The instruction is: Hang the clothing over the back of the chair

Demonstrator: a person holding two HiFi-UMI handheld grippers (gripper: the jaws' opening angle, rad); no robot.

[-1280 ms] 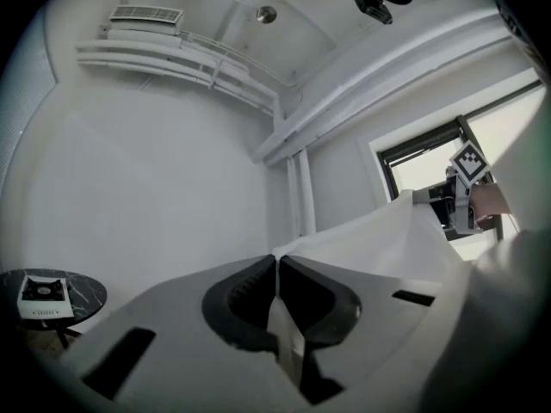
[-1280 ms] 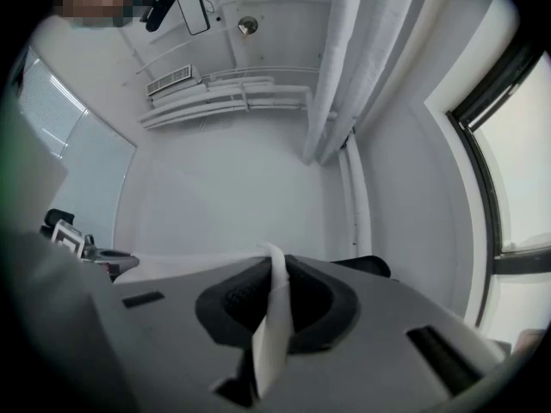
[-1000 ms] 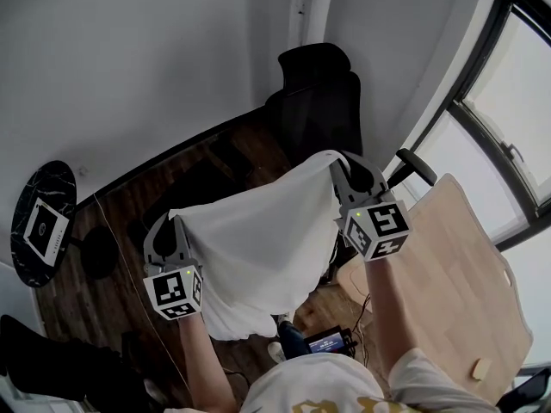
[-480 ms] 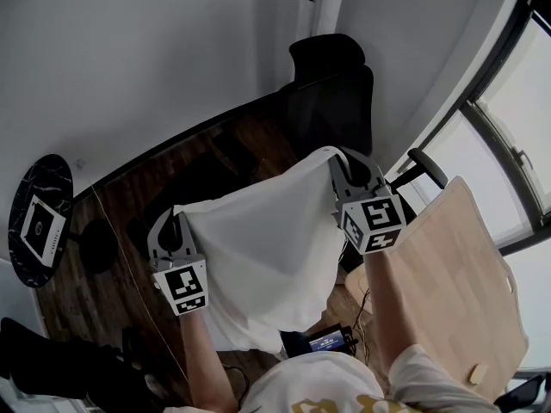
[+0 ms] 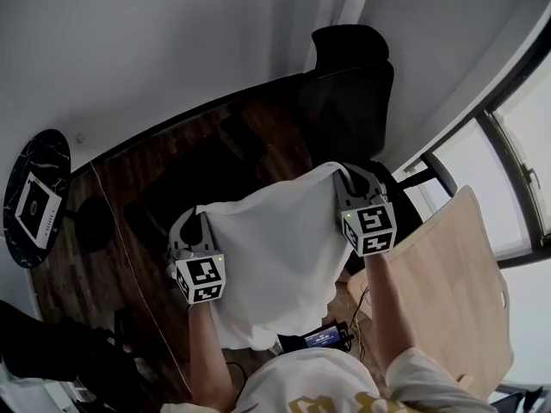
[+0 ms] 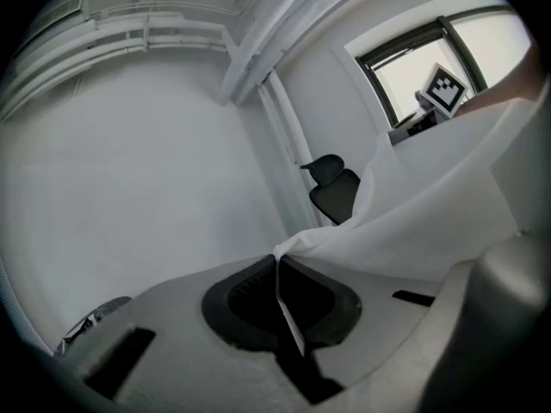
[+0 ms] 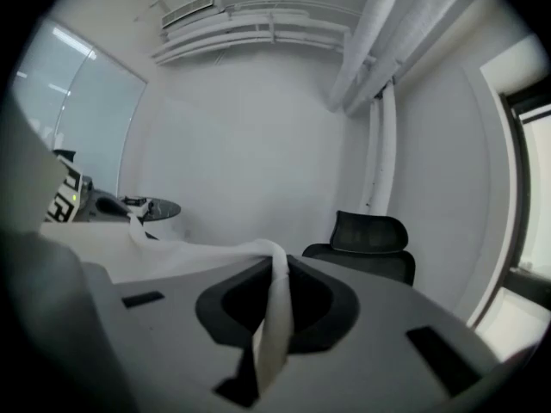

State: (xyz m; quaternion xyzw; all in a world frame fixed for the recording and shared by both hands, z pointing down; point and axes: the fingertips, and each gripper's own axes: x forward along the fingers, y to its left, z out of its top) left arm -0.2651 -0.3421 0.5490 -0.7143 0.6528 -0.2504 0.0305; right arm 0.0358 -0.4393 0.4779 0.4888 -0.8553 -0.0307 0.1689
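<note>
Clothing [image 5: 271,256], one white piece, hangs spread between two: the left hand-held gripper [image 5: 195,222] and the right hand-held gripper [image 5: 355,177] each clamp a top corner, near one black chair [image 5: 349,93].

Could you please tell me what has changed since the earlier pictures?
The left gripper and right gripper have lowered the white cloth in front of the black chair. Nothing was released: both jaws stay shut on its top corners, the cloth spread between them.
</note>
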